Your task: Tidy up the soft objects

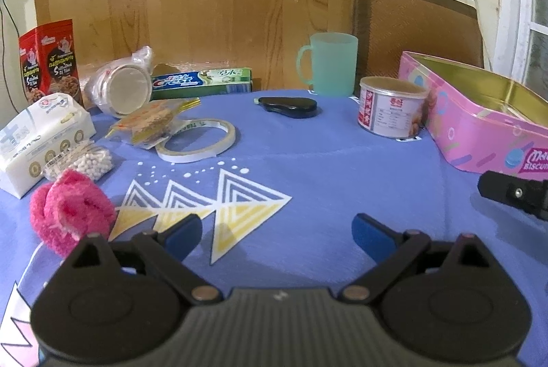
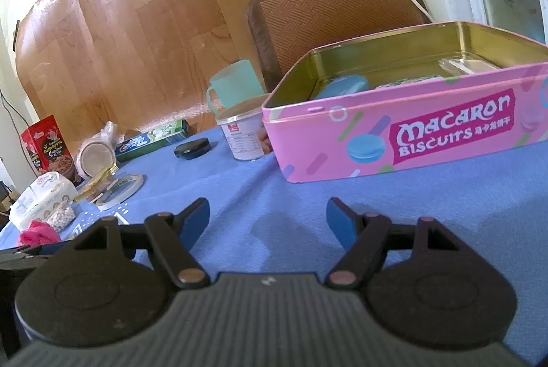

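Your left gripper and right gripper both hang released, nothing between the jaws. Pink fluffy sock lies near the counter's left edge; pink biscuit tin sits open at right.

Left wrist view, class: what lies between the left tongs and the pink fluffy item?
Nothing but bare blue cloth. The left tongs stand open, and the pink fluffy item sits just left of their left finger.

A blue-clothed bench carries a pink biscuit tin, mint mug, tape roll, toothpaste box and fluffy pink scrunchie.
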Available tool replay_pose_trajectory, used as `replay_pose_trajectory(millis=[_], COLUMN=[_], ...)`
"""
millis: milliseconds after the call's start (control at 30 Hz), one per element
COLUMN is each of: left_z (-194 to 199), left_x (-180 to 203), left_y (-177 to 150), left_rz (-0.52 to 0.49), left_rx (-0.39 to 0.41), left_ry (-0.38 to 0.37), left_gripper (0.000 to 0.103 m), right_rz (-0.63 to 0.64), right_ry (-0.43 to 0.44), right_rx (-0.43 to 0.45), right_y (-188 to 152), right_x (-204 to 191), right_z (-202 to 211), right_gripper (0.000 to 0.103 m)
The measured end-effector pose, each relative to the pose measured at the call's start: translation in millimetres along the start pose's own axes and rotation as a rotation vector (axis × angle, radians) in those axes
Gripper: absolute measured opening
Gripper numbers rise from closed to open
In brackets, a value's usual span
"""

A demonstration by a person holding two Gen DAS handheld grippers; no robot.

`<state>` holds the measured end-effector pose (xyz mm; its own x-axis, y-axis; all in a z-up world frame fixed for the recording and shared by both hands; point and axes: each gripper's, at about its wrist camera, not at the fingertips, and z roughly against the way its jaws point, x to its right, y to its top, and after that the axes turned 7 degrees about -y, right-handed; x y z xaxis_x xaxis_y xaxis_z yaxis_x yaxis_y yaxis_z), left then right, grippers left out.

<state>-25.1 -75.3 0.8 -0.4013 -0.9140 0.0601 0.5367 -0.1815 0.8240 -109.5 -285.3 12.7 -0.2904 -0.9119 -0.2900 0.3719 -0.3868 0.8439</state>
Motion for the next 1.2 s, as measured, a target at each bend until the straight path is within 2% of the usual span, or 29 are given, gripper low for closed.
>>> replay_pose_trajectory(millis=[1200], left_z=[5.6], left_x=[-4.8], left_y=[-0.5], left_rz=[0.043], left_rx=[0.036], left_ry=[0.014], left_gripper=[0.1], right_rz=[-0.008], right_ry=[0.035], right_rx=[0.01], right_y=[1.6], right_x=[6.6], right_z=[0.0], right_gripper=[0.081])
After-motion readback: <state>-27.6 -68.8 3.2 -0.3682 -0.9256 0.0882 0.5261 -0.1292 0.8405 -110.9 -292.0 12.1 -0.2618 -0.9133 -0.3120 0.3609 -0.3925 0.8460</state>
